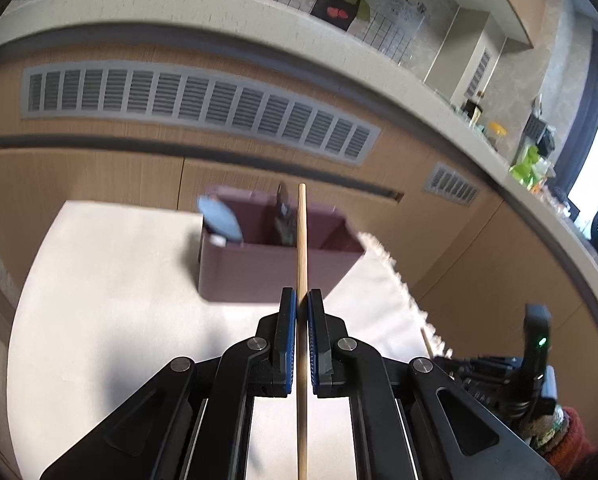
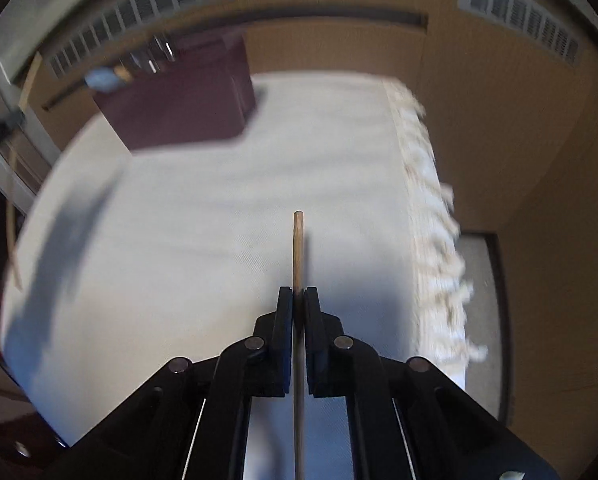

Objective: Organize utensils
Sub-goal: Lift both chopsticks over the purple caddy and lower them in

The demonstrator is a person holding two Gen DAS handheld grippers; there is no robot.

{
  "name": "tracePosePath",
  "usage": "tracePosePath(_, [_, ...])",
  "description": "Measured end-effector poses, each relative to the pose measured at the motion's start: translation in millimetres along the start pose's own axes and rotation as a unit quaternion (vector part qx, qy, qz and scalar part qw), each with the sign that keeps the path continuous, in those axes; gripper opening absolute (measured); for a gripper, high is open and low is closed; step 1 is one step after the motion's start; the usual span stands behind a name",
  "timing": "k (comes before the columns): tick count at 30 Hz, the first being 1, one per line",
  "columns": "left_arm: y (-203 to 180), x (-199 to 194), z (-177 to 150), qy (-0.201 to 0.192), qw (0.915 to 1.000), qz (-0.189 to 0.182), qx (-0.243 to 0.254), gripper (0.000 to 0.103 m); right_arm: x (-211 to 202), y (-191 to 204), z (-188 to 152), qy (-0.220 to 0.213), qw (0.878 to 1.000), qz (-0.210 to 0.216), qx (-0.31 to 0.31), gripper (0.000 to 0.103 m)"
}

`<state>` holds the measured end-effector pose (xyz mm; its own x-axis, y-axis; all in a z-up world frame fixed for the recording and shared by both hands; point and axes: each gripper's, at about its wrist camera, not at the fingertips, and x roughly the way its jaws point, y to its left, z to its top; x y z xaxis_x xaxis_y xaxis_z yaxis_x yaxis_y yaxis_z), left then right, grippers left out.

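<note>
A white fringed tablecloth (image 1: pixel 119 280) covered the table where a person worked with two hand-held grippers. Far left on the cloth stood a maroon utensil caddy (image 1: pixel 259 272), divided into compartments. A pale blue spoon-like utensil (image 1: pixel 220 218) leaned out of its left compartment, and a dark-handled utensil (image 1: pixel 283 216) stood in the middle one; what kind of utensil could not be told.

The left gripper (image 1: pixel 302 300) was clenched on a wooden chopstick (image 1: pixel 302 240), its blue pads (image 1: pixel 292 340) pressed against the stick on both sides. The chopstick ran forward along the fingers, and its far tip appeared in line with the caddy's middle compartment, above the cloth.

To the right, near the cloth's fringed edge, the right gripper (image 2: pixel 297 300) was clamped on a second wooden chopstick (image 2: pixel 298 252). That stick pointed forward and down over bare cloth, well short of the caddy, which appeared at far left in the right wrist view. Whether its tip touched the cloth could not be told through the blur.

Behind the table ran wood-panelled cabinets (image 1: pixel 99 176) with grey ventilation grilles (image 1: pixel 199 104).
</note>
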<state>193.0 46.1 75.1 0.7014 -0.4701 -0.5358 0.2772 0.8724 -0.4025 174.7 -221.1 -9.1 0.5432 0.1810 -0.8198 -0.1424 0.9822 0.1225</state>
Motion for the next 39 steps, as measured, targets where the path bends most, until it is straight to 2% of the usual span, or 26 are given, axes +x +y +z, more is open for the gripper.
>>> tracePosePath(1, [-1.9,-5.5,10.8,-0.013,0.9999,-0.007,0.001,0.006,-7.3,2.5,7.6,-0.015,1.000,0.008,0.000,0.005])
tracePosePath(4, [-11.4,-28.5,50.5,-0.065,0.9973,-0.032,0.008,0.006,-47.1,23.1,52.3,-0.096,0.995,0.037,-0.018,0.005])
tracePosePath(6, [-19.2,-45.8,79.7,-0.119,0.9918,-0.046,0.015,0.006,-89.7,43.9,94.4,-0.179,0.982,0.047,-0.045,0.005])
tracePosePath(8, [-21.8,-53.4,102.0,-0.167,0.9842,-0.056,0.016,0.006,-124.6,58.4,128.7,-0.260,0.962,0.056,-0.059,0.005])
tracePosePath(10, [-22.5,-50.2,116.6,-0.204,0.9779,-0.037,0.024,0.006,-148.2,69.9,154.5,-0.345,0.934,0.065,-0.068,0.005])
tracePosePath(11, [-22.5,-46.6,119.3,-0.221,0.9745,-0.025,0.031,0.006,-151.9,74.4,162.5,-0.372,0.923,0.068,-0.070,0.005])
tracePosePath(12, [-22.1,-38.9,120.9,-0.241,0.9696,-0.009,0.043,0.006,-153.8,78.6,173.6,-0.415,0.904,0.073,-0.071,0.005])
tracePosePath(14, [-17.8,-22.1,121.2,-0.254,0.9657,0.011,0.053,0.006,-146.3,82.0,184.0,-0.447,0.889,0.077,-0.068,0.005])
tracePosePath(15, [-14.1,-9.9,121.3,-0.251,0.9662,0.016,0.055,0.006,-133.7,83.6,191.7,-0.454,0.884,0.084,-0.066,0.005])
tracePosePath(16, [-10.2,3.7,121.1,-0.244,0.9681,0.020,0.054,0.006,-119.9,83.1,198.9,-0.451,0.886,0.090,-0.066,0.005])
tracePosePath(21, [11.5,55.7,112.6,-0.215,0.9750,0.022,0.050,0.006,-50.0,86.3,221.3,-0.404,0.904,0.115,-0.076,0.005])
tracePosePath(26, [26.9,88.0,110.4,-0.197,0.9792,0.027,0.040,0.006,-2.1,73.6,226.8,-0.380,0.912,0.131,-0.079,0.005])
tracePosePath(31, [32.2,106.0,100.9,-0.190,0.9805,0.027,0.044,0.006,24.8,68.6,223.5,-0.360,0.920,0.132,-0.081,0.005])
tracePosePath(35, [31.8,117.2,90.9,-0.183,0.9816,0.028,0.048,0.006,36.5,69.2,216.7,-0.359,0.921,0.119,-0.091,0.005])
tracePosePath(39, [29.9,118.3,81.0,-0.170,0.9843,0.027,0.040,0.007,48.1,70.7,205.5,-0.336,0.928,0.115,-0.109,0.005])
